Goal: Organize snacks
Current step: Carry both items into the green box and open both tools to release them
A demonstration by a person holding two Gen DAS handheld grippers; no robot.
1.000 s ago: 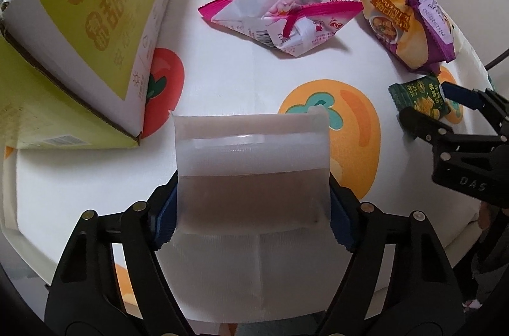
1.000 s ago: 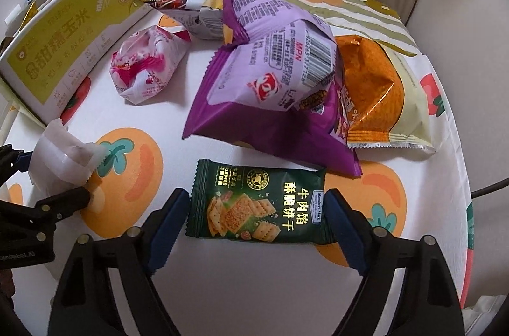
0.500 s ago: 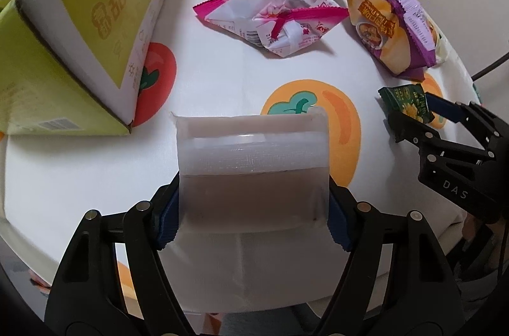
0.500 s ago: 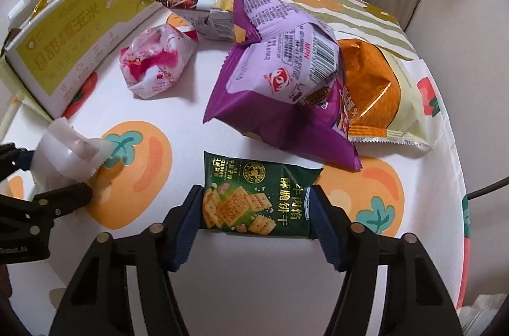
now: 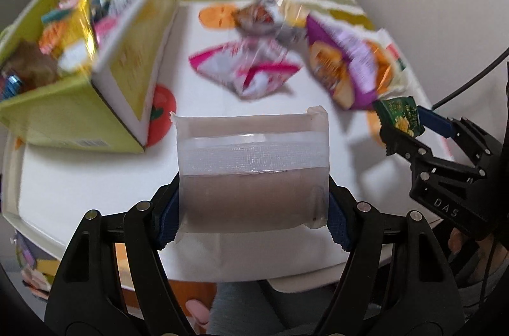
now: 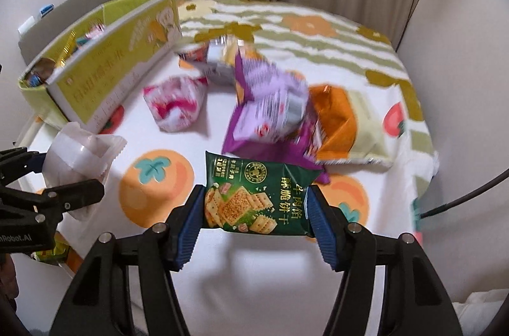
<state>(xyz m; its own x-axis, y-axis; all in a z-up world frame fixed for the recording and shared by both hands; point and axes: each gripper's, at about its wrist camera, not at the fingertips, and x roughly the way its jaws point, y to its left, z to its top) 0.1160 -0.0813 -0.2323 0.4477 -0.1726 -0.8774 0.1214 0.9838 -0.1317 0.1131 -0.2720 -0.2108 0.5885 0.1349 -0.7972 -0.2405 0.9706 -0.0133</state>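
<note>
Tools (image 5: 253,202) (image 6: 254,209) — both gripping packets

- My feed is bright with soft, even indoor light; nothing is dim.
- Motion blur smears the yellow-green box (image 5: 95,88) and the loose packets on the tablecloth (image 6: 254,272).
- The near frosted packet (image 5: 253,174) stays sharp.
- Faint shadows lie under the packets.
- Fisheye curves the edges; corners go black.
</note>
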